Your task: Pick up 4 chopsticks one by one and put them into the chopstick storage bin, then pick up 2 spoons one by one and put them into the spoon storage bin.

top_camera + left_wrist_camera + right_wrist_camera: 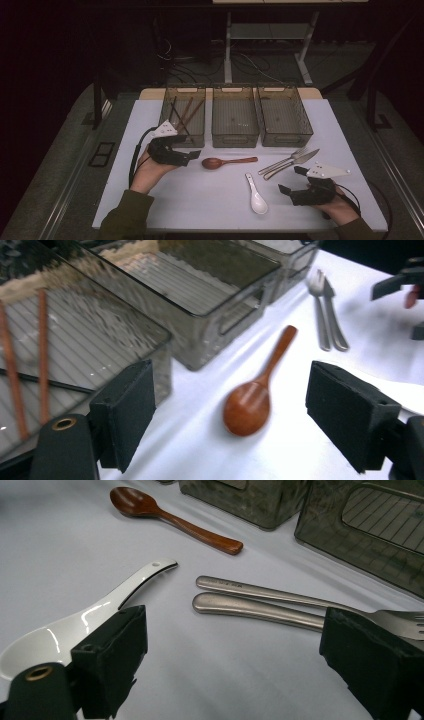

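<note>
A brown wooden spoon point(227, 162) lies on the white table point(150, 200), bowl to the left. My left gripper point(187, 149) hovers just left of it, open and empty; in the left gripper view the wooden spoon point(260, 382) lies between and beyond the open left gripper point(232, 415). A white ceramic spoon point(256, 196) lies near the front. A metal fork point(282, 161) and knife point(295, 162) lie side by side to its right. My right gripper point(292, 180) stands open at the front right, facing the fork point(280, 594), knife point(250, 609) and white spoon point(85, 625).
Three clear smoked bins stand in a row at the back: the left bin point(200, 131) holds several chopsticks point(182, 112), while the middle bin point(235, 140) and right bin point(285, 141) look empty. Dark floor and table legs lie beyond.
</note>
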A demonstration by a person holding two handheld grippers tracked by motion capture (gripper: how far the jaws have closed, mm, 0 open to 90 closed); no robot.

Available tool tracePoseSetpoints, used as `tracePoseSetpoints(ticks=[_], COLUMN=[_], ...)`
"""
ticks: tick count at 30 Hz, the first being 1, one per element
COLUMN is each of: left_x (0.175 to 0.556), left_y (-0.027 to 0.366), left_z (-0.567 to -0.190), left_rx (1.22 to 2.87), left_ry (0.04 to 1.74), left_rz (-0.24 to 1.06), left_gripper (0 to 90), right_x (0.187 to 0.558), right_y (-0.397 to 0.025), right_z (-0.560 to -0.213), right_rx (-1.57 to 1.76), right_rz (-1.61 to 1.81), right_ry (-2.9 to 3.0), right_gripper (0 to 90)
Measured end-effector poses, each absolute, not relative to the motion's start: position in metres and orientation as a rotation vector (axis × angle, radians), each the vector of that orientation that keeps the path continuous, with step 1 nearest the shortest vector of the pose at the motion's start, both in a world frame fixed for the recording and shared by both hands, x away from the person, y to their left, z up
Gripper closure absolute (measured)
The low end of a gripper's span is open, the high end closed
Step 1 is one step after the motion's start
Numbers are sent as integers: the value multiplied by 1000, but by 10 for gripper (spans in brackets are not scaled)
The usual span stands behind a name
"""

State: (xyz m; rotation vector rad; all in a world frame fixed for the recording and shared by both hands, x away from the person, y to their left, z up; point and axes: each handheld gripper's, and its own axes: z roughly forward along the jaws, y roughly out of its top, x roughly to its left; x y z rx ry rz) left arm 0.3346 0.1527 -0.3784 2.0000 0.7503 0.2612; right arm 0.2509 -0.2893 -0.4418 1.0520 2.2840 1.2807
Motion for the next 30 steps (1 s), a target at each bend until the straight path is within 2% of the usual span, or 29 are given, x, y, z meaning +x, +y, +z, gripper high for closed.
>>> tracePoseSetpoints(ticks=[17, 26, 30], left_x=[297, 286, 283], left_y=[159, 158, 159], left_z=[-413, -431, -434], left_rx=[2032, 2084, 2089], left_ry=[698, 695, 698], left_rz=[253, 246, 248], left_gripper=[130, 0, 0], right_x=[251, 251, 252], right_y=[-290, -290, -290], right_z=[-442, -441, -440], right_rx=[1060, 1075, 1089], right_rz=[1266, 1268, 1250], right_ry=[2280, 2278, 2295], right_gripper=[120, 120, 120])
